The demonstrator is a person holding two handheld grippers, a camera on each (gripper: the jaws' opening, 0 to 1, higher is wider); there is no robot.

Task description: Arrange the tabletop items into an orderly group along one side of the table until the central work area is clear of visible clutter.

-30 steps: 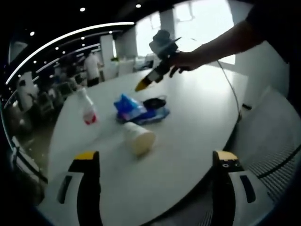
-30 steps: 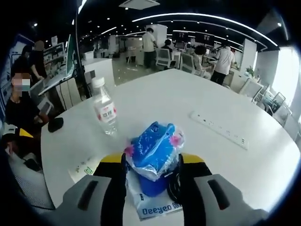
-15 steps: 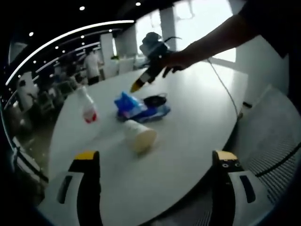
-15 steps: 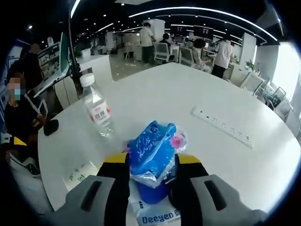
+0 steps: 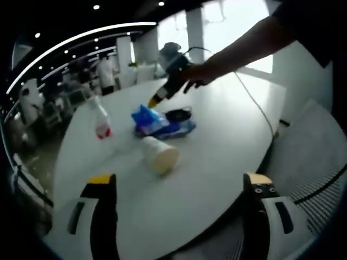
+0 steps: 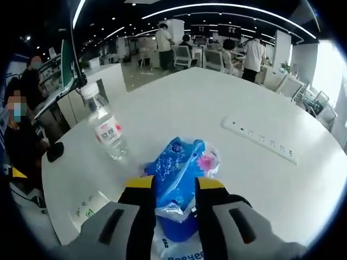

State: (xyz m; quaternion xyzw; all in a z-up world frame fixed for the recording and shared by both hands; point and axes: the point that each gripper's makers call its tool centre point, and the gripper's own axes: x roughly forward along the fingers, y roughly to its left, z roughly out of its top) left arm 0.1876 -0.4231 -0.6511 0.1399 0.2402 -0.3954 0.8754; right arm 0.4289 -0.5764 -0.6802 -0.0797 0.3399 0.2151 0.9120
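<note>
A blue crinkly packet (image 6: 181, 165) lies on a flat blue wipes pack (image 6: 181, 250) on the white table (image 6: 217, 103). My right gripper (image 6: 176, 184) has its jaws closed in against the packet's sides. In the left gripper view, a person's hand holds that right gripper (image 5: 154, 101) with its tip just above the packet (image 5: 147, 119). A paper cup (image 5: 159, 155) lies on its side in front of the wipes pack (image 5: 179, 129). A clear water bottle (image 5: 100, 116) stands to the left. My left gripper (image 5: 179, 181) hangs wide open over the near table edge, holding nothing.
A black coiled item (image 5: 179, 114) rests behind the wipes pack. A white power strip (image 6: 260, 146) lies across the table to the right. The bottle (image 6: 103, 127) and the cup (image 6: 89, 208) sit left of my right gripper. Desks and people fill the office beyond.
The right gripper's jaws have drawn closer together around the blue packet. In the left gripper view that gripper has come down and leftward onto the packet. The left gripper stays open.
</note>
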